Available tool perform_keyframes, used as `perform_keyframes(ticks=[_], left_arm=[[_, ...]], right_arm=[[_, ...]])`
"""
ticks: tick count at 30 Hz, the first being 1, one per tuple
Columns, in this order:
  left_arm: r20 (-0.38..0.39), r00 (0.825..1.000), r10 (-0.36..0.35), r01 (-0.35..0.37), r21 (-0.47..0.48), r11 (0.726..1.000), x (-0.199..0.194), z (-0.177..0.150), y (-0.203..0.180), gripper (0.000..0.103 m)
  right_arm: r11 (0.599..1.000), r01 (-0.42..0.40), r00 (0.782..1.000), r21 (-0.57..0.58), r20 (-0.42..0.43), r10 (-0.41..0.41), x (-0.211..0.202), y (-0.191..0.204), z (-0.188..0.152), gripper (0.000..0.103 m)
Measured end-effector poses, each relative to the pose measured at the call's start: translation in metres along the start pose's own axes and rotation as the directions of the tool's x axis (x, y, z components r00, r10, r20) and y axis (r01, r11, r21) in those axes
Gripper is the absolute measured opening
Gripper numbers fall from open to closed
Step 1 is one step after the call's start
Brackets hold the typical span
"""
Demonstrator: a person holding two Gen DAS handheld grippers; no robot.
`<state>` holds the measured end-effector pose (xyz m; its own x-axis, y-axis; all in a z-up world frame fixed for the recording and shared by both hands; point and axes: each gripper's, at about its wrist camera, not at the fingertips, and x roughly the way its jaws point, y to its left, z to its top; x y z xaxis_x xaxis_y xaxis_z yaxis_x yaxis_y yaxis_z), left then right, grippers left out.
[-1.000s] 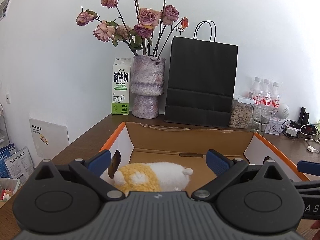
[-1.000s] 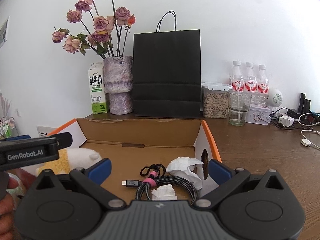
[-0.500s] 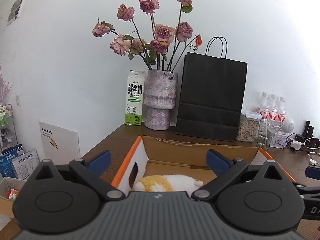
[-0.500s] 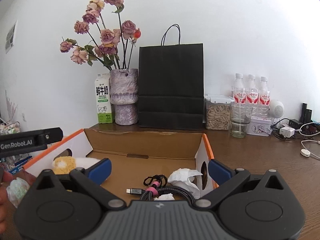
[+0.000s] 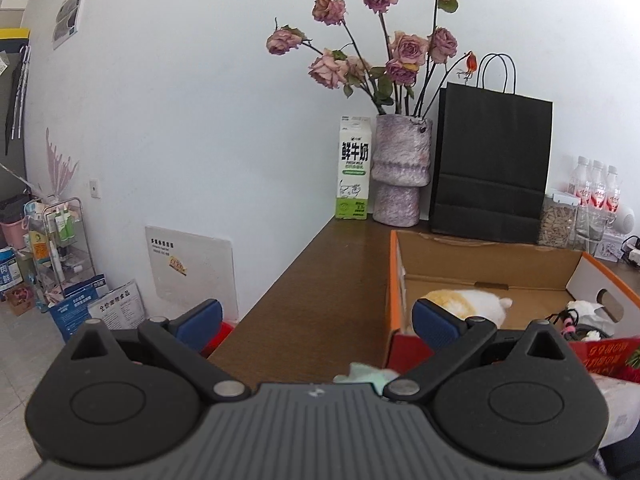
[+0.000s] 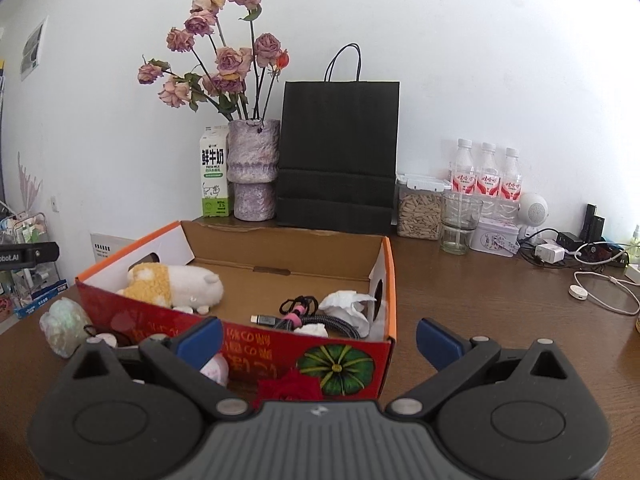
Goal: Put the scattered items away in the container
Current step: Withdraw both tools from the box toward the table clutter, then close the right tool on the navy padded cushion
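Note:
The open cardboard box with an orange rim and red front stands on the brown table. Inside it lie a yellow-and-white plush toy, a braided cable and crumpled tissue. In the left wrist view the box and the plush lie to the right. Outside the box's front lie a pale green iridescent object, a pink item and a red flower. My right gripper is open and empty in front of the box. My left gripper is open and empty, left of the box.
At the back stand a milk carton, a vase of dried roses, a black paper bag, a jar of seeds, a glass, bottles and chargers with cables. The table's left edge drops to the floor.
Both grippers have drawn back from the box, the left one also swinging left. The plush stays in the box. Items in front of the box have come into view.

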<state>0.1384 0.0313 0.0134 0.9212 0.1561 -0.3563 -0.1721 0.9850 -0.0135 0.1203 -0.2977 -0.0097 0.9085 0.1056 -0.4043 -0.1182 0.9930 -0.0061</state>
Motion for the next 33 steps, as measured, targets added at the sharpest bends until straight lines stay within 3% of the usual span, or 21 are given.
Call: perform_keyframes(ticks=[12, 18, 26, 31, 33], left_arm=[[-0.09, 0.996, 0.013, -0.014, -0.002, 1.0, -0.031, -0.04, 0.031, 0.103], [-0.126, 0.992, 0.016, -0.016, 0.006, 1.0, -0.046, -0.053, 0.04, 0.103], [-0.14, 0.99, 0.008, -0.012, -0.031, 0.999, -0.051, -0.06, 0.054, 0.103], [-0.157, 0.988, -0.003, -0.005, -0.05, 0.999, -0.049, -0.064, 0.059, 0.103], [-0.16, 0.987, -0.006, -0.003, -0.056, 0.998, -0.049, -0.065, 0.06, 0.103]], right_arm=[[0.999, -0.023, 0.992, 0.028, -0.125, 0.026, -0.031, 0.016, -0.038, 0.103], [0.997, -0.058, 0.975, 0.048, -0.21, 0.067, -0.02, 0.039, -0.037, 0.103], [0.999, -0.016, 0.943, 0.045, -0.333, 0.03, 0.01, 0.063, -0.039, 0.101], [0.999, -0.011, 0.935, 0.047, -0.354, 0.026, 0.016, 0.066, -0.047, 0.094], [0.999, -0.03, 0.937, 0.036, -0.347, 0.04, 0.011, 0.068, -0.046, 0.08]])
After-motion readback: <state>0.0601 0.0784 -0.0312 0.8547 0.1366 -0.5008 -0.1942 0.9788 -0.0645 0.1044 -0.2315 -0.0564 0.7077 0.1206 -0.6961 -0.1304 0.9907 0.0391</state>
